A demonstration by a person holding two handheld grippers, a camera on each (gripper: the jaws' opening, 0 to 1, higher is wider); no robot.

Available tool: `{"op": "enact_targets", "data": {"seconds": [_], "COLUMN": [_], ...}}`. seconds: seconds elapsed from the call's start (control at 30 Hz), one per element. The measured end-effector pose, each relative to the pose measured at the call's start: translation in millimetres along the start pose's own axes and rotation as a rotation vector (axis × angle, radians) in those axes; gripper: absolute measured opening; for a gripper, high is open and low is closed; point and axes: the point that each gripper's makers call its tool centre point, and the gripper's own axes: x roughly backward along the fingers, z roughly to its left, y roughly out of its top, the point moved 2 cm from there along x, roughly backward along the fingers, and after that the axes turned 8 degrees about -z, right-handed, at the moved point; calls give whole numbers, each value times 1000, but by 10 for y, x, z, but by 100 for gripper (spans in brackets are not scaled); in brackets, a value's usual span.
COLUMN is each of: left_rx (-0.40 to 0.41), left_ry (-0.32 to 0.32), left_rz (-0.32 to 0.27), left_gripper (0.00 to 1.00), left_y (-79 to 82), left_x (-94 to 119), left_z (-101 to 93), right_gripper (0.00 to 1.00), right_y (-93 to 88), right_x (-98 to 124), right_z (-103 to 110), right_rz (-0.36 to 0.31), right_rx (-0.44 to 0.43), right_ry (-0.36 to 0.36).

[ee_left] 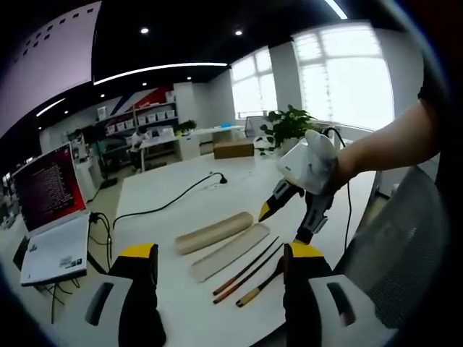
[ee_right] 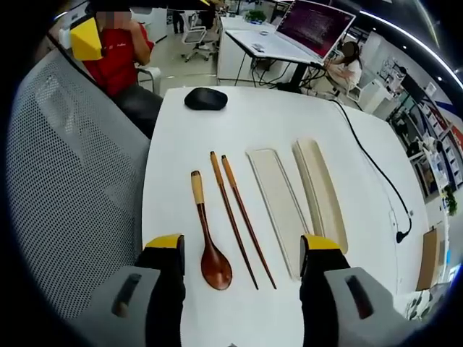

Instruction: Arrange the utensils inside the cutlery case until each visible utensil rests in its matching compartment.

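Observation:
The cutlery case lies open as two beige halves, a flat tray (ee_right: 278, 210) (ee_left: 230, 251) and a rounded half (ee_right: 320, 195) (ee_left: 213, 233), side by side and empty. Beside the tray lie two brown chopsticks (ee_right: 235, 217) (ee_left: 246, 271), then a wooden spoon (ee_right: 206, 238) (ee_left: 262, 285), all on the white table. My right gripper (ee_right: 242, 267) hovers open over the spoon bowl and chopstick tips; it also shows as the right gripper (ee_left: 288, 217) above the utensils. My left gripper (ee_left: 221, 271) stands open and empty, short of the case.
A black mouse (ee_right: 205, 98) sits at one table end. A black cable (ee_right: 369, 155) (ee_left: 166, 202) runs past the case. A grey mesh chair (ee_right: 72, 188) (ee_left: 398, 253) stands against the table edge. An open laptop (ee_left: 51, 217) sits on a neighbouring desk.

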Motion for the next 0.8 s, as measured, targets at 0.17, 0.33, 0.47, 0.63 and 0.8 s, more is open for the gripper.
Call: {"op": "enact_targets", "data": {"seconds": [0.17,0.33,0.47,0.63,0.8], "left_rx": [-8,-15,-15,-11,-13], "left_ry": [0,-3,-2,4,2], "left_rz": [-2,-6,-2,-9,-3], "left_gripper": [72,72,72,72,71], "left_y": [9,17,12,22,12], "left_x": [-3,-9,-13,-16,-23], "left_z": [-2,-9,-7,8,6], "right_gripper": [60,58,58,50,47], "right_y": [9,6,5,25,27], "right_x": [-45,-55,-66,-62,-94], "right_z": [29,35,49,47,47], "right_rz": [23,39,36,28,37], "right_rx": [30,35,21,-1,5], "right_ry": [27,42,52,74,90]}}
